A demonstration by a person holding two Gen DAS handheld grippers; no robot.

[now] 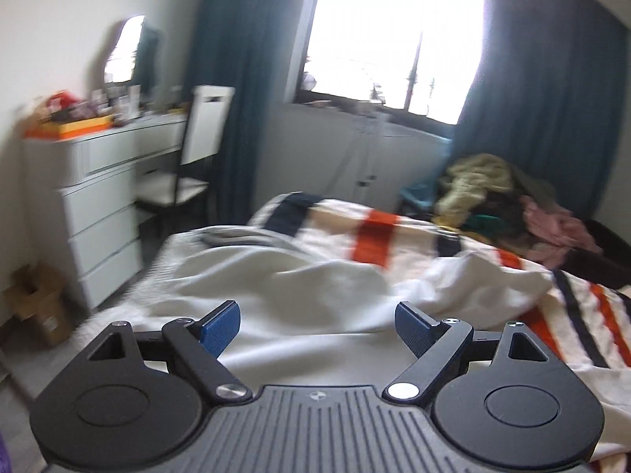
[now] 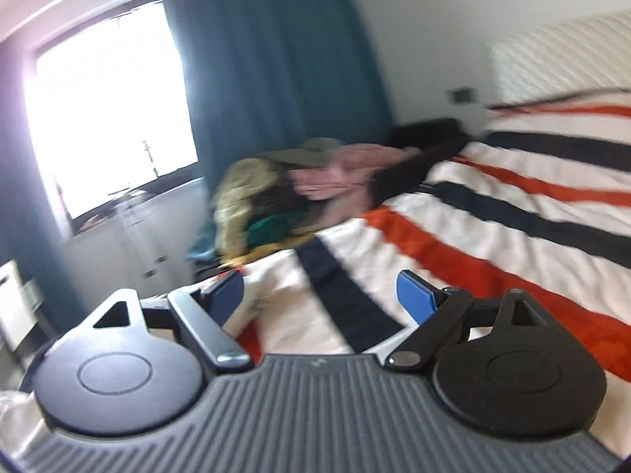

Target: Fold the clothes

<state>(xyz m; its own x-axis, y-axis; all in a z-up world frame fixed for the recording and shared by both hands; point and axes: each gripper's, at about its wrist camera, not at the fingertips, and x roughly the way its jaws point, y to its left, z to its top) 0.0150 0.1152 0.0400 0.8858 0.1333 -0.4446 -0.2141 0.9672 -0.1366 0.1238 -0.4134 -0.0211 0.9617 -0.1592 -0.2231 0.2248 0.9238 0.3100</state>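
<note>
While nothing on the bed (image 2: pixel 512 213) looks folded yet, we judge the task to be near its start. Our left gripper (image 1: pixel 318 325) hangs with its jaws spread wide and nothing between the blue pads (image 1: pixel 221 329); below and ahead of it lies a white garment (image 1: pixel 299 295), rumpled and spread loosely over the striped blanket (image 1: pixel 374 236), with ridges and a bunched edge toward the right. It is not squared off or doubled over, so we take it as the piece in hand, waiting to be smoothed and gripped. Our right gripper (image 2: pixel 320 295) is likewise wide open and holds nothing, hovering over bare blanket with its pads (image 2: pixel 414 295) clear of any cloth. Farther off, at the far side of the bed near the curtain (image 2: pixel 276 59), sits a pile (image 2: pixel 276 197) of mixed clothes, yellowish, pink, green and dark pieces heaped together, all unfolded as far as we can tell through the blur. No neat stack shows in either view. So what is left, by our reckoning, is nearly everything: flatten the white garment, fold it, set it aside, then work through the pile one piece at a time. Beyond the bed we see a dresser (image 1: pixel 102 205) and chair (image 1: pixel 197 149) by the window (image 1: pixel 394 31), none of it part of the job.
</note>
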